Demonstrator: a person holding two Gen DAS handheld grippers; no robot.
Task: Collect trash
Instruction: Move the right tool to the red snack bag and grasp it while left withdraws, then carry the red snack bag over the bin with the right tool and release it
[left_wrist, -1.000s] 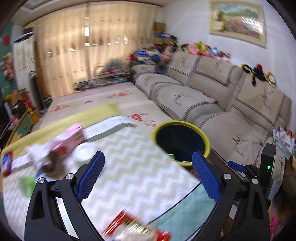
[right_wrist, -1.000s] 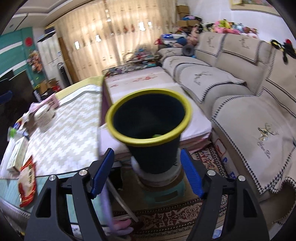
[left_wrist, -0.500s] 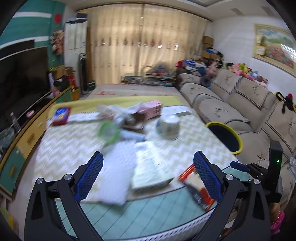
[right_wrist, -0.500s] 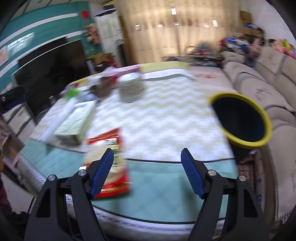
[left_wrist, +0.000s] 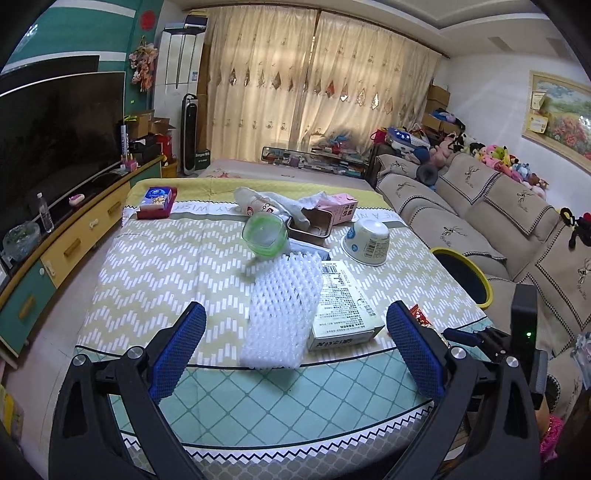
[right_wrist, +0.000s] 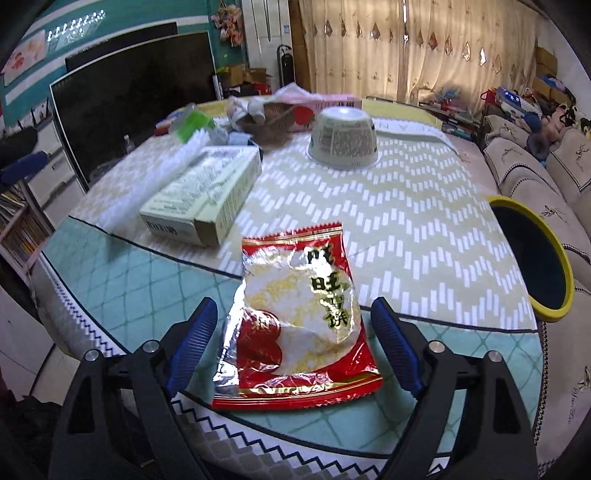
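My left gripper (left_wrist: 295, 347) is open and empty, just short of a white foam net (left_wrist: 282, 306) lying on the table. Beside the net lies a pale green box (left_wrist: 341, 306), also in the right wrist view (right_wrist: 205, 194). My right gripper (right_wrist: 293, 343) is open, its jaws either side of a red and white snack wrapper (right_wrist: 299, 317) at the table's near edge. An upturned paper bowl (left_wrist: 366, 238) (right_wrist: 343, 138) stands further back. The dark bin with a yellow rim (left_wrist: 467, 275) (right_wrist: 532, 258) stands beside the table on the right.
The back of the table holds a green cup (left_wrist: 264, 234), a pink carton (left_wrist: 341, 208), crumpled bags (left_wrist: 266, 203) and a blue and red box (left_wrist: 158, 201). A TV (left_wrist: 51, 140) stands left, a sofa (left_wrist: 480, 221) right.
Both grippers have swung left from the bin to face the table. The left one now faces the foam net, the right one has come down close over the snack wrapper.
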